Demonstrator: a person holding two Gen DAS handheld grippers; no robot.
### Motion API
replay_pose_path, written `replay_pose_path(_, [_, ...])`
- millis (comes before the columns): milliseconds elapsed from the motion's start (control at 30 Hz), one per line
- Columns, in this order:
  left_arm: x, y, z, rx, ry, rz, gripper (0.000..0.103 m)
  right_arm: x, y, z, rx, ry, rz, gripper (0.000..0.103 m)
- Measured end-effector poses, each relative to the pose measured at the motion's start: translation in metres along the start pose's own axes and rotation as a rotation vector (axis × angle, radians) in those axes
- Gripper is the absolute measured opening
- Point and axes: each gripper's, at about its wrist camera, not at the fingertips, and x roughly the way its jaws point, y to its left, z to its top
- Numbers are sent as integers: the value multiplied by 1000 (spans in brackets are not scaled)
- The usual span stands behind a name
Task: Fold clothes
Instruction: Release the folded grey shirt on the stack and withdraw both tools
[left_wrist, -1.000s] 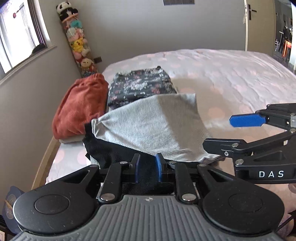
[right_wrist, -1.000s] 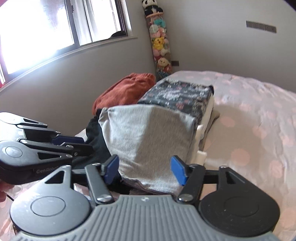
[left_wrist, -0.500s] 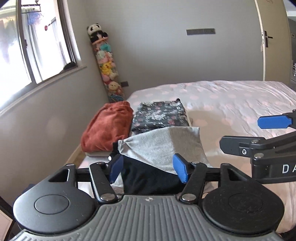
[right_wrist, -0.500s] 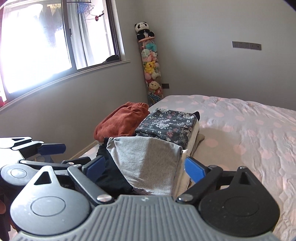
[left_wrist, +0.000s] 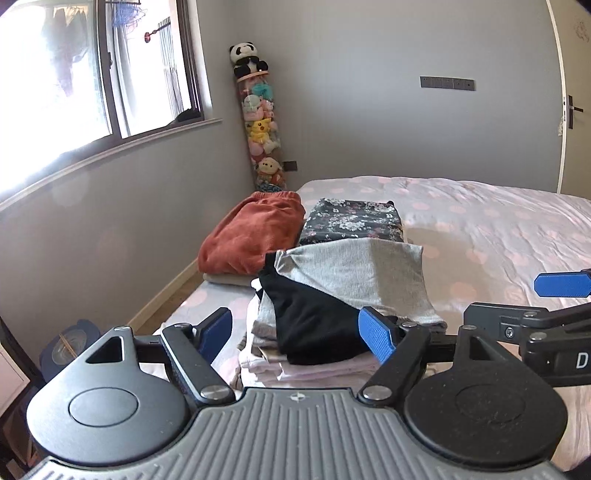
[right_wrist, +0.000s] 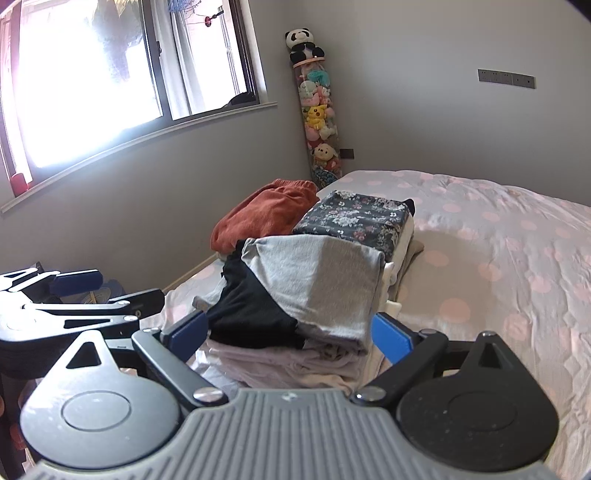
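Left wrist view: the left gripper (left_wrist: 297, 328) is still opening, nothing between its jaws; the right gripper (right_wrist: 290, 332) stands spread and empty too. The grey-and-black garment (left_wrist: 343, 291) lies folded atop the pale stack (right_wrist: 295, 363) near the bed's (left_wrist: 498, 229) left edge. Its black layer sits skewed and may slump off. A second earlier both grippers sat close over that garment, the left one nearly shut.
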Motion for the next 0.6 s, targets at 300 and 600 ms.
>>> replay_pose_path(300, [-6,-9,-14,-1,14,-37,75,-15,3,-12,-14,-7,-30,98])
replay_pose_path(600, [-12,-16,-17,13,4,-35,75,-22,0,-15,-7,-26,-48,98])
